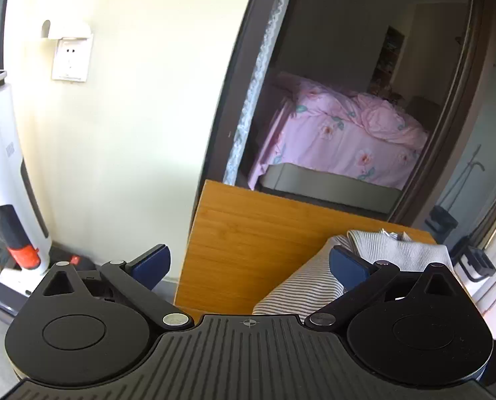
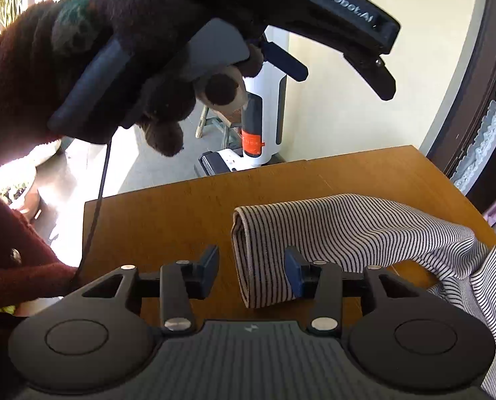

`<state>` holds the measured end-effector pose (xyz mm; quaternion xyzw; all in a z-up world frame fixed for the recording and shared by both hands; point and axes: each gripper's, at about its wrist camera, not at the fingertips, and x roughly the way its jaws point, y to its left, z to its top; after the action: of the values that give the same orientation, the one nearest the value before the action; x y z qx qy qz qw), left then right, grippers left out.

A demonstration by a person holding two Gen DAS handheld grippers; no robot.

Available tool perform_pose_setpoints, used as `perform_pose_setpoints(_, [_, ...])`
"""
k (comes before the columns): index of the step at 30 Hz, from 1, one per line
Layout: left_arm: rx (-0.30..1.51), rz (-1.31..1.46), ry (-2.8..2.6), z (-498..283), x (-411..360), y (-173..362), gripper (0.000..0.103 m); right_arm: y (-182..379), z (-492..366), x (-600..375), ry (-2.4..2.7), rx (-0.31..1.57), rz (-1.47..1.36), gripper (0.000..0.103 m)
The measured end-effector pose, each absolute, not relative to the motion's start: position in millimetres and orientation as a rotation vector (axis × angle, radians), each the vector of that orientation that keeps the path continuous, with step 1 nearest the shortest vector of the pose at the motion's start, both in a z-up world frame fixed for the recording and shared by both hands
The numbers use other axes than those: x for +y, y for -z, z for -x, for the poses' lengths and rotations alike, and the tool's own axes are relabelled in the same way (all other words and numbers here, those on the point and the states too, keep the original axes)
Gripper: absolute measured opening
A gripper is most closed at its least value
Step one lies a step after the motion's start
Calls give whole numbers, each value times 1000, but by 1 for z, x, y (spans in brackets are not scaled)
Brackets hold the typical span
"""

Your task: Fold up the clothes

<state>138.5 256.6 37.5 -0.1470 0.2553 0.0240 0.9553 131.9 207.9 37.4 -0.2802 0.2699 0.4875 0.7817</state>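
A striped grey-and-white garment (image 2: 331, 233) lies partly folded on the wooden table (image 2: 181, 206), its rolled edge toward the table's middle. My right gripper (image 2: 251, 271) is open just above the table, and the garment's folded end sits between its blue pads without being pinched. In the left wrist view the same garment (image 1: 398, 250) lies at the table's right corner. My left gripper (image 1: 248, 261) is wide open above the table's near edge, holding nothing; its right pad (image 1: 348, 263) hovers over the cloth. The left gripper (image 2: 314, 33) and a dark-gloved hand holding it fill the top of the right wrist view.
The wooden table (image 1: 248, 233) stands against a cream wall with a socket (image 1: 70, 56). A white upright vacuum (image 1: 11, 200) stands on the floor to the left. Behind the table a dark-framed window shows a pink bed (image 1: 341, 136). A red sleeve (image 2: 18, 250) is at left.
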Motion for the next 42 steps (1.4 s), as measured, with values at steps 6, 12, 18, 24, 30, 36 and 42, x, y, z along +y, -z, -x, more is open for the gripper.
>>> perform_pose_setpoints(6, [491, 339, -72, -137, 257, -44, 103, -75, -183, 180, -875, 439, 532, 3])
perform_pose_setpoints(12, [486, 384, -56, -144, 249, -46, 103, -158, -257, 89, -639, 318, 286, 3])
perform_pose_setpoints(18, [529, 344, 39, -163, 211, -40, 103, -201, -312, 1, -414, 236, 172, 3])
perform_pose_setpoints(24, [602, 273, 151, -190, 160, -27, 103, -163, -316, -65, -322, 320, 224, 4])
perform_pose_setpoints(30, [657, 199, 259, -216, 110, -13, 103, -124, -307, -111, -293, 448, 143, 16])
perform_pose_setpoints(36, [695, 168, 324, -228, 83, 0, 103, -106, -318, -144, -289, 538, -111, 55])
perform_pose_setpoints(42, [717, 167, 313, -216, 79, 4, 103, -49, -346, -133, -247, 695, -250, 54])
